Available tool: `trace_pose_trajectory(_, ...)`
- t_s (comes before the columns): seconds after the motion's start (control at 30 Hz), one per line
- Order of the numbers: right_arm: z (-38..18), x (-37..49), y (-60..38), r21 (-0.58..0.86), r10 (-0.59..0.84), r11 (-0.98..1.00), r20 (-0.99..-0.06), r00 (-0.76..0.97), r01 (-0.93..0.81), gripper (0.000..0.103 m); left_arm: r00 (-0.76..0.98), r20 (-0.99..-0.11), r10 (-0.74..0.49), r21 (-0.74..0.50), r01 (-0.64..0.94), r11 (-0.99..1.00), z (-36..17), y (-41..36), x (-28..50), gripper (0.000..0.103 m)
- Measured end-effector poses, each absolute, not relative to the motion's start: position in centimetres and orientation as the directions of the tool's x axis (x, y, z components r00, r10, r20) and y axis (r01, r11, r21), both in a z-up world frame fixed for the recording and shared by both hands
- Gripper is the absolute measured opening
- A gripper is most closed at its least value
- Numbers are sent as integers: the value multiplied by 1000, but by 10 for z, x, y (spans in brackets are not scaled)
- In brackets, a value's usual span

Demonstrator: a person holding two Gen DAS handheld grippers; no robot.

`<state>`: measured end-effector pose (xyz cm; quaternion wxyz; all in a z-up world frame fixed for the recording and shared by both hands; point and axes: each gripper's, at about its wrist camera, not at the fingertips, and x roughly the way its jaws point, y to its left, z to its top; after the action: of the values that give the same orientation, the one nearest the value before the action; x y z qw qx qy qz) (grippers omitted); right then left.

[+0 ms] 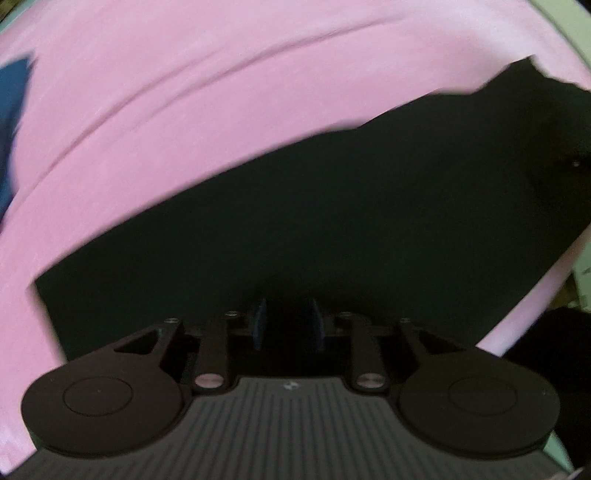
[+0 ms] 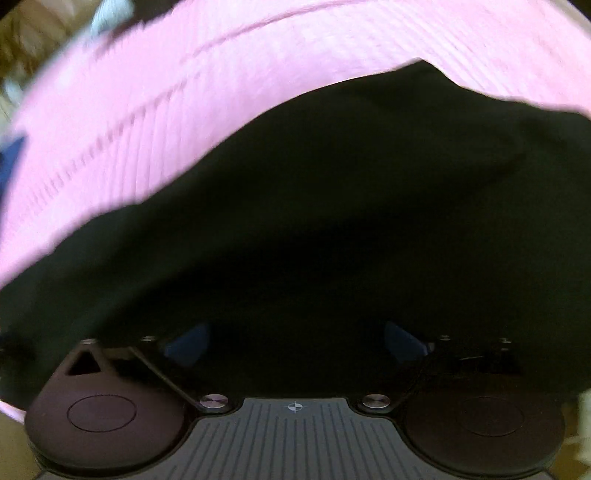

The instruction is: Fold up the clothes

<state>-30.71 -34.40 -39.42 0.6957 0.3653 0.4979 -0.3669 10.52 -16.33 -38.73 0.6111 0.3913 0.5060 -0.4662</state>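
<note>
A black garment (image 1: 332,206) lies spread on a pink ribbed cover (image 1: 184,92), with a straight edge at the left and a ragged edge at the upper right. My left gripper (image 1: 288,325) points down over it. Its blue pads (image 1: 260,326) stand a narrow gap apart, and I see no cloth pinched between them. In the right wrist view the same black garment (image 2: 332,221) fills the middle in soft folds over the pink cover (image 2: 147,110). My right gripper (image 2: 295,343) hangs just above it with its blue pads (image 2: 188,343) spread wide and nothing between them.
A dark blue item (image 1: 13,110) lies on the pink cover at the left edge, and the blue item (image 2: 9,158) also shows in the right wrist view. Past the cover's edge there are blurred brown and white shapes (image 2: 44,33) at the upper left.
</note>
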Motion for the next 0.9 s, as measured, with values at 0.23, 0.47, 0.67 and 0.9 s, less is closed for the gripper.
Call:
trace_pose_trajectory(0.23, -389, -238, -277, 64, -16, 522, -996, 84, 851, 103, 120, -987, -106, 65, 907, 417, -369, -60, 186, 22)
trace_pose_trajectory(0.47, -372, -184, -250, 122, 4, 611, -988, 152, 782, 103, 102, -982, -158, 19, 890, 456, -349, -29, 188, 28)
trace_pose_trajectory(0.67, -396, -173, -242, 169, 47, 614, -983, 178, 771, 103, 90, -985, -144, 19, 903, 430, -368, -27, 158, 33)
trace_pose_trajectory(0.9, -392, -177, -216, 104, 11, 701, -991, 134, 705, 103, 95, -990, -103, 50, 924, 379, -384, -11, 159, 42)
